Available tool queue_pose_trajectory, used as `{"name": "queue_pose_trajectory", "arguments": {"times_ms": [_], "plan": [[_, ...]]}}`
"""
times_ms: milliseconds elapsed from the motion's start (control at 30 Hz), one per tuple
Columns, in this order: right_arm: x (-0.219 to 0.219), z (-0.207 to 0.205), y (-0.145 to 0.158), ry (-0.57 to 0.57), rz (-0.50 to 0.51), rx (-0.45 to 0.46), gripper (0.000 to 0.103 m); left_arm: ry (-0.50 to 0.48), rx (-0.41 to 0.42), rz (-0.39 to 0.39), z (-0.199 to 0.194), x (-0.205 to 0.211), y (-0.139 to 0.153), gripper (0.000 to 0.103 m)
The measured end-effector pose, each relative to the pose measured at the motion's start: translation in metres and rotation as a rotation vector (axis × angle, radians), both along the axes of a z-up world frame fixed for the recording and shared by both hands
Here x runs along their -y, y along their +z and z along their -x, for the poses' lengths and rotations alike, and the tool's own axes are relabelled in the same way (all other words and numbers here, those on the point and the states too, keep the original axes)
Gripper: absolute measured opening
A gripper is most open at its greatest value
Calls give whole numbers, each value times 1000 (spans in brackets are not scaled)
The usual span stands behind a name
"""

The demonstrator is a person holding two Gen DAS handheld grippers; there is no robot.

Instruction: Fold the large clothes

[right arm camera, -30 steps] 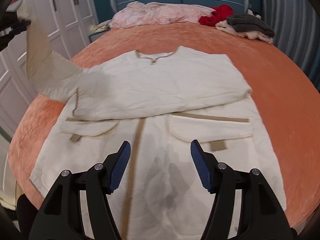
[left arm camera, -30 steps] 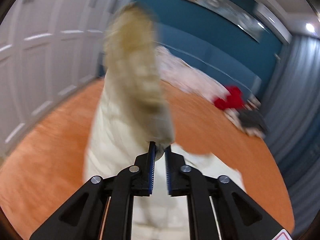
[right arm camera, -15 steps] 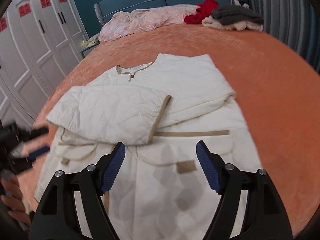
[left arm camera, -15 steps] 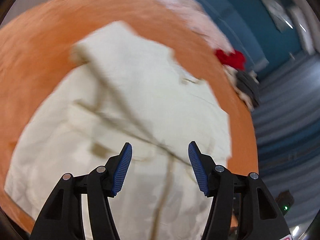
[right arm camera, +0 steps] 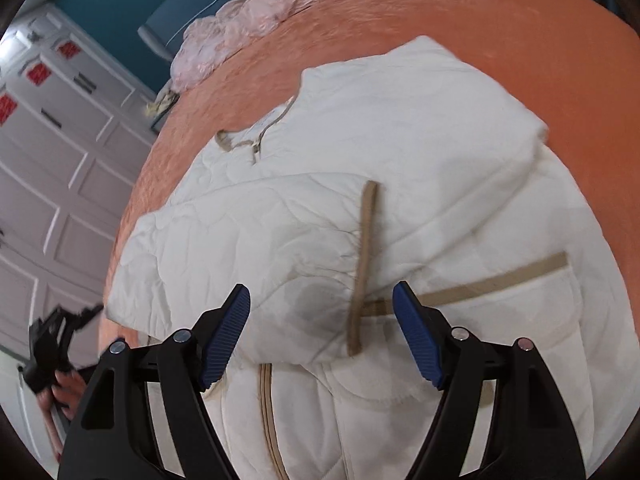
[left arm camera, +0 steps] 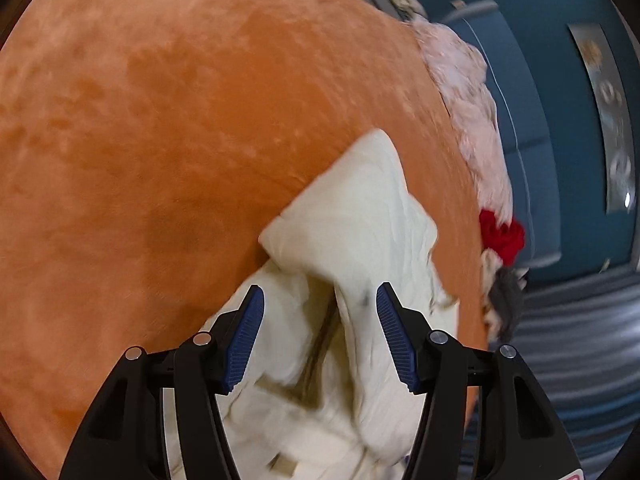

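Observation:
A cream quilted jacket (right arm camera: 400, 128) with tan trim lies front up on the orange bed (right arm camera: 540, 20). One sleeve (right arm camera: 248, 248) is folded across its chest, its tan cuff (right arm camera: 366, 256) near the middle. My right gripper (right arm camera: 321, 290) hovers over that sleeve and the pocket band; its jaws are closing, with no cloth pressed between them. In the left wrist view my left gripper (left arm camera: 320, 290) stands open low above the jacket (left arm camera: 360, 208) near its folded shoulder corner, holding nothing. A hand (right arm camera: 64, 392) shows at the left edge of the right wrist view.
Along the bed's far end lie a pink garment (left arm camera: 468, 92), a red one (left arm camera: 502, 236) and a grey one (left arm camera: 506, 296) before a blue headboard (left arm camera: 520, 120). White wardrobe doors (right arm camera: 60, 160) flank the bed. Bare orange cover (left arm camera: 160, 140) spreads beside the jacket.
My left gripper let go of the raised sleeve, which now lies folded across the chest, then dropped low and rolled. My right gripper shifted sideways, rolled and came closer over the jacket.

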State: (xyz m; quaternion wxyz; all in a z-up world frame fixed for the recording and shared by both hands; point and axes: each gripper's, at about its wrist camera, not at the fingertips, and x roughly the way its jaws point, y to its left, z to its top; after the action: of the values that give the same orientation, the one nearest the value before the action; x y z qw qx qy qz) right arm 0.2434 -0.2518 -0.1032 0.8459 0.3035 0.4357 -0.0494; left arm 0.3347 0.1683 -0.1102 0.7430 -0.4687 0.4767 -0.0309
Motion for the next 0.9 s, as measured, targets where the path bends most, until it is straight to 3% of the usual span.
{"name": "queue_pose_trajectory", "arguments": {"times_ms": [33, 67, 100, 133, 233, 333, 400, 467, 567, 633, 767, 900], "plan": [[-4, -5, 0, 26, 9, -6, 58, 21, -22, 23, -5, -3, -7, 56], [-8, -11, -1, 45, 31, -20, 46, 32, -26, 41, -3, -4, -11, 56], [-11, -15, -1, 63, 49, -24, 20, 41, -40, 61, -6, -4, -15, 56], [-13, -21, 2, 90, 60, -23, 7, 44, -50, 72, -8, -3, -18, 55], [-10, -28, 36, 95, 127, 53, 6, 20, -62, 80, -19, 2, -16, 52], [0, -31, 104, 91, 253, 202, 5, -54, -10, -3, -35, 17, 3, 44], [7, -29, 136, 80, 322, 274, 5, -115, -19, -41, -47, 30, 5, 25], [17, -31, 148, 68, 370, 295, 4, -155, -38, -106, -54, 44, 1, 12], [32, -38, 122, 53, 410, 226, 4, -190, -39, -220, -54, 62, -5, 6], [41, -44, 78, 45, 416, 125, 4, -200, -39, -280, -48, 68, -12, 5], [66, -41, 9, 5, 309, -3, 4, -236, -16, -390, -40, 81, -24, 6], [67, -36, -25, 9, 287, -35, 5, -282, 33, -518, -32, 93, -28, 7]]}}
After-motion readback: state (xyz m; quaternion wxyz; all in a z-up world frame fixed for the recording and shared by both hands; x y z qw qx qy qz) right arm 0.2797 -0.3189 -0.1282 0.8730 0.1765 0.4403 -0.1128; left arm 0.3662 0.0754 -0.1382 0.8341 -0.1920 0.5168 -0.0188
